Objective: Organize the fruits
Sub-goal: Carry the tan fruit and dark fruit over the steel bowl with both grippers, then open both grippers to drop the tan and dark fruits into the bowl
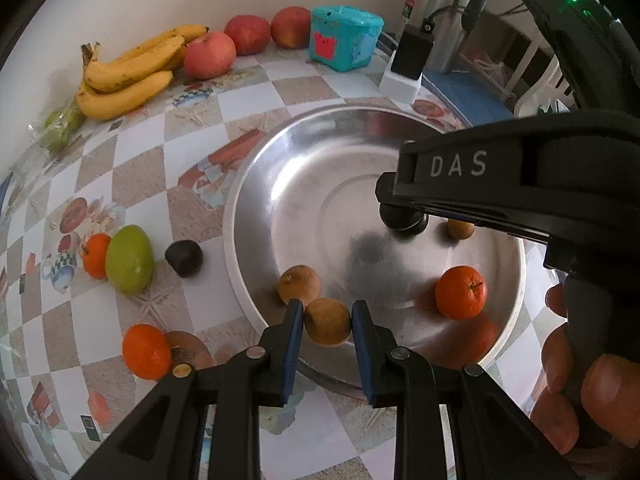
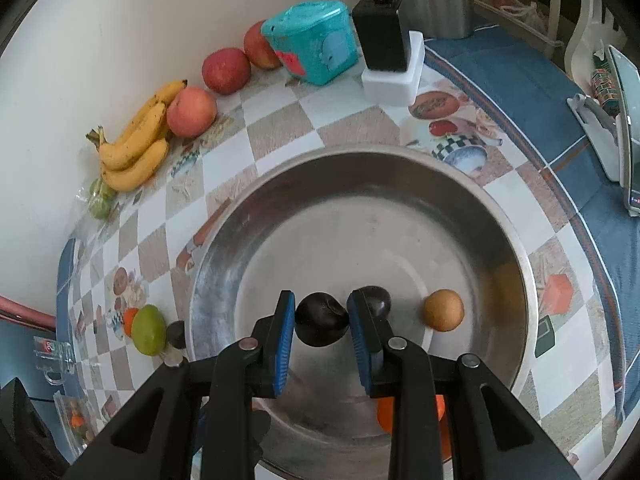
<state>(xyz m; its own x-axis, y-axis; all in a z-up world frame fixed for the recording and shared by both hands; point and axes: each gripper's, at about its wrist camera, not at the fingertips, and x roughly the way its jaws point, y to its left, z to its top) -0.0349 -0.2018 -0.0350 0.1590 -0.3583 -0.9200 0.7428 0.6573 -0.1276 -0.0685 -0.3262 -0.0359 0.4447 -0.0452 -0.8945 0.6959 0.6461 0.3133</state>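
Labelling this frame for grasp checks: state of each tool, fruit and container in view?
left tool: shut on a brown fruit
right tool: shut on a dark fruit
steel bowl: holds a few fruits, mostly bare
orange: loose in the bowl
green fruit: on the table, outside the bowl
bananas: by the wall, untouched
teal box: lid on

Brown fruit (image 1: pixel 327 322), dark plum (image 2: pixel 320 325), clamped over bowl (image 2: pixel 224 264)
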